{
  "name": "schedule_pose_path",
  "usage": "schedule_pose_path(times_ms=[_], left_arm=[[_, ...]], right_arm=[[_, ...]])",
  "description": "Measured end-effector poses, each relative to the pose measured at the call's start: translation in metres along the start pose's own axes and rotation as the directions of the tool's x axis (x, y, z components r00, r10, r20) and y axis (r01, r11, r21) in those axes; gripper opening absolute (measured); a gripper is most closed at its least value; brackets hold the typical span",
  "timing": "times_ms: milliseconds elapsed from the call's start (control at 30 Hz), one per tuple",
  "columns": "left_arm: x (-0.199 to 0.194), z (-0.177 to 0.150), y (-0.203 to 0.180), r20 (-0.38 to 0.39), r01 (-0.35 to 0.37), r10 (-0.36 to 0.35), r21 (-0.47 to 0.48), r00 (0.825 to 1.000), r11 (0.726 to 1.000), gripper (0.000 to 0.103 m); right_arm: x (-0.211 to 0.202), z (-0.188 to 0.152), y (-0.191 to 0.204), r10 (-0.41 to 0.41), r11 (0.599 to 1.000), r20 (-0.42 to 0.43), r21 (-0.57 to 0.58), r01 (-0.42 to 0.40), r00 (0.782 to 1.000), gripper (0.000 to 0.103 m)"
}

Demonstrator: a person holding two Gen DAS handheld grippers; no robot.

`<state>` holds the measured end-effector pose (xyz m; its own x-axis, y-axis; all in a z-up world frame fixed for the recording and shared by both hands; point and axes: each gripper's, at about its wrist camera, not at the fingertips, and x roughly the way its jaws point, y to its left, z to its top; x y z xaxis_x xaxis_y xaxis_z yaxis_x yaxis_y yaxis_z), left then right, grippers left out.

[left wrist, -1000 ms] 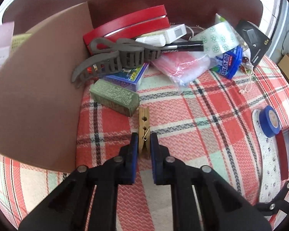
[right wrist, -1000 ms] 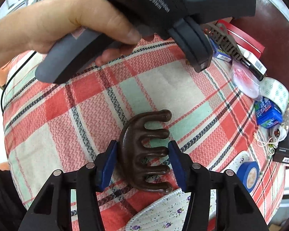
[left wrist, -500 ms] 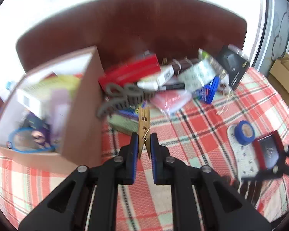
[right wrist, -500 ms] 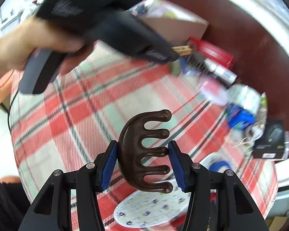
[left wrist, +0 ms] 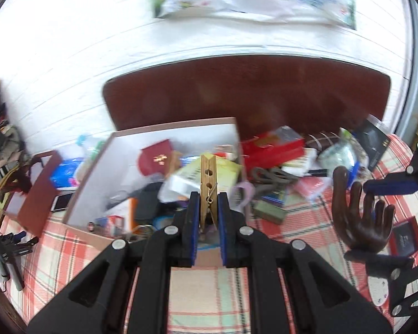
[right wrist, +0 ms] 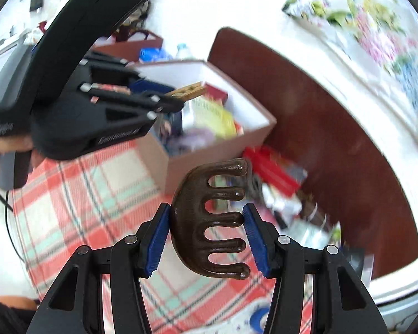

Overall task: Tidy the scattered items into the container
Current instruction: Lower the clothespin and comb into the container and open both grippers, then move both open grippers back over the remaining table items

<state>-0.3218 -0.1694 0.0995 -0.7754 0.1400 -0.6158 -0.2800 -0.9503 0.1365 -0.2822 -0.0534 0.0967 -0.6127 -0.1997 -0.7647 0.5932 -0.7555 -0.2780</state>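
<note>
Wooden peg: clothes peg [left wrist: 208,186] pinched between the pads of the left tool [left wrist: 206,224], held in the air over the near edge of the open box [left wrist: 92,167].
Box: cardboard container on the plaid counter [left wrist: 78,253], toward its far left; already part filled with a red pouch [left wrist: 156,159], a yellow-green packet [left wrist: 223,172] and blurred small stuff.
Left step: judged carry-and-drop; bring the peg further over the box middle, lower it inside the walls, then spread the pads so it can't bounce out.
Pile: loose items along the far edge right of the box, red case [left wrist: 273,147] on top; rest too blurred to name.
Brown comb: wide-tooth comb [right wrist: 213,218] clamped by the right tool [right wrist: 206,236], teeth pointing right, well above the counter, short of the box.
Right step: judged wait for the left tool to clear, then release flat inside.
Count: 1 peg, 1 comb, 1 box, 2 tools; pile not countable.
</note>
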Motion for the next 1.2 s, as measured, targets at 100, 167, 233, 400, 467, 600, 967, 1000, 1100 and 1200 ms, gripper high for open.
schedule_pose_path(times_ms=[100, 167, 233, 400, 467, 600, 967, 1000, 1100, 1200], left_arm=[[0.003, 0.004, 0.023, 0.0, -0.027, 0.027, -0.031, 1.0, 0.999, 0.012], [0.007, 0.006, 0.036, -0.005, -0.043, 0.043, -0.046, 0.999, 0.998, 0.012], [0.014, 0.008, 0.047, -0.014, -0.063, 0.063, -0.052, 0.998, 0.997, 0.012], [0.048, 0.014, 0.077, -0.067, -0.107, 0.101, -0.094, 0.993, 0.99, 0.012], [0.06, 0.016, 0.089, -0.081, -0.135, 0.126, -0.114, 0.989, 0.984, 0.012], [0.068, 0.019, 0.11, -0.096, -0.18, 0.167, -0.146, 0.981, 0.973, 0.013], [0.063, -0.002, 0.134, -0.069, -0.232, 0.223, -0.179, 0.972, 0.956, 0.065], [0.062, -0.003, 0.132, -0.066, -0.228, 0.22, -0.173, 0.973, 0.958, 0.065], [0.052, -0.004, 0.116, -0.044, -0.197, 0.193, -0.138, 0.98, 0.971, 0.065], [0.036, -0.004, 0.089, -0.004, -0.171, 0.172, -0.095, 0.985, 0.981, 0.065]], right_arm=[[0.008, 0.028, 0.004, 0.003, 1.0, 0.017, -0.007, -0.003, 1.0, 0.054], [0.019, 0.048, 0.005, 0.011, 1.0, 0.025, -0.005, -0.011, 1.0, 0.054], [0.031, 0.067, 0.005, 0.016, 1.0, 0.024, 0.005, -0.016, 1.0, 0.054], [0.074, 0.108, 0.004, 0.005, 1.0, -0.007, 0.024, -0.005, 1.0, 0.054], [0.089, 0.124, 0.006, 0.006, 1.0, -0.011, 0.029, -0.006, 1.0, 0.054], [0.108, 0.146, 0.008, 0.019, 0.999, -0.004, 0.035, -0.019, 1.0, 0.054], [0.112, 0.135, -0.014, 0.038, 0.981, 0.041, 0.189, -0.045, 0.998, 0.058], [0.11, 0.133, -0.017, 0.035, 0.981, 0.037, 0.19, -0.041, 0.999, 0.058], [0.094, 0.116, -0.03, -0.01, 0.985, 0.014, 0.173, 0.008, 1.0, 0.058], [0.076, 0.084, -0.051, -0.069, 0.984, -0.02, 0.164, 0.072, 0.997, 0.058]])
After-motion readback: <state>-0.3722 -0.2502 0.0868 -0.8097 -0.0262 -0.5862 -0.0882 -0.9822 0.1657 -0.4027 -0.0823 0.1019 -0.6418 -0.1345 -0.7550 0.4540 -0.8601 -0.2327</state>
